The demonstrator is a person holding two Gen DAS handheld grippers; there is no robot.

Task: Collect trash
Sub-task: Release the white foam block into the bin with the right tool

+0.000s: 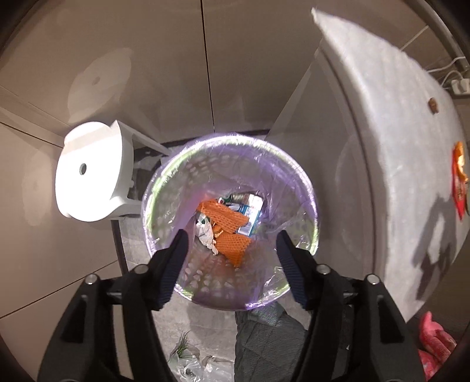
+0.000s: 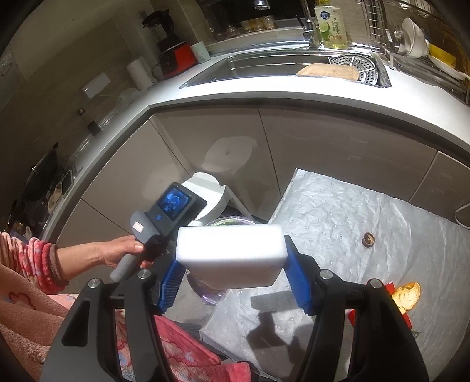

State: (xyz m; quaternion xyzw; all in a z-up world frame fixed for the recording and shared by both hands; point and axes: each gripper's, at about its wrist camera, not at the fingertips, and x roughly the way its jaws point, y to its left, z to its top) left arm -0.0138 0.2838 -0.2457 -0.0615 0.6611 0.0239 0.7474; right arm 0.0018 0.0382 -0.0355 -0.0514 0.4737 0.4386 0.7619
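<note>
On the left, a white stool [image 1: 91,173] stands on the grey floor by the beige cabinet doors [image 1: 164,67]. Just beside it is a round trash bin [image 1: 296,176] with a thin purple bag inside. At the bottom of the bin lie bits of orange foam net [image 1: 227,220], crumpled white paper [image 1: 207,235] and small packets. The left gripper [image 1: 232,248] hangs right over the bin. Its 2 fingers are spread wide and nothing is between them.

To the right of the bin is a table [image 2: 396,223] covered with a crinkly grey sheet. A small brown nut shell [image 2: 368,239] sits on it, and near the edge an orange peel [image 2: 406,295] rests on a red wrapper [image 1: 459,194].

From the right wrist view, the left hand [image 2: 117,252] grips the handle of the other tool. The right gripper [image 2: 232,274] squeezes a white foam block [image 2: 232,254] between its 2 blue pads, held up in the air just beside the bin and over the table edge. The block looks clean, smooth and boxy, with rounded corners.

Behind, a white counter [image 2: 264,97] curves around, with a steel sink [image 2: 264,67], a bottle of dish soap [image 2: 330,25] and bowls in a rack [image 2: 411,38].
</note>
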